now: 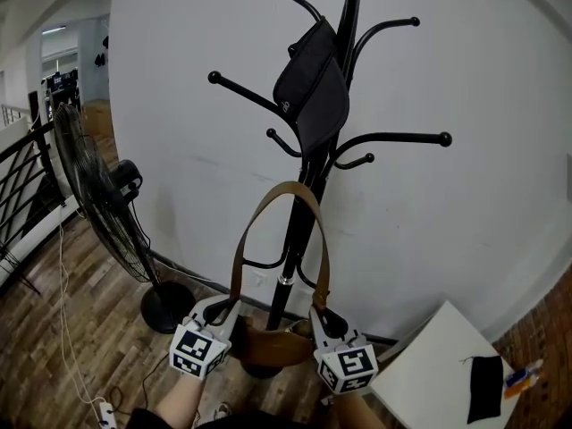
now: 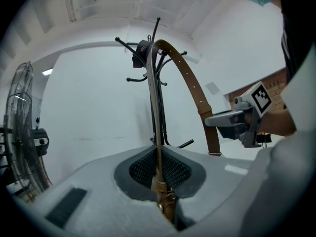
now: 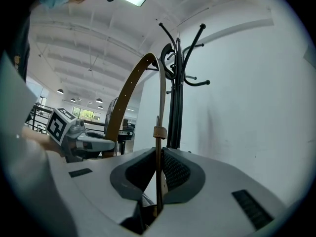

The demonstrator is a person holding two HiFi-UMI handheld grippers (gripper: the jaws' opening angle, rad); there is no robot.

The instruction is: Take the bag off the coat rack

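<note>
A brown bag point(image 1: 268, 345) hangs low between my two grippers, in front of the black coat rack point(image 1: 295, 239). Its brown strap point(image 1: 246, 239) arches up in front of the rack's pole, and no hook shows through the loop. My left gripper point(image 1: 219, 315) is shut on the strap's left end by the metal fitting point(image 2: 160, 186). On the strap's right end my right gripper point(image 1: 322, 320) is shut, with the strap point(image 3: 159, 132) edge-on between the pads. A black bag point(image 1: 313, 88) hangs high on the rack's upper hooks.
A black standing fan point(image 1: 98, 195) is at the left on the wood floor, with a cable and a power strip point(image 1: 105, 411) near it. A white table point(image 1: 438, 365) at the lower right carries a small black item point(image 1: 487, 387). A white wall is behind the rack.
</note>
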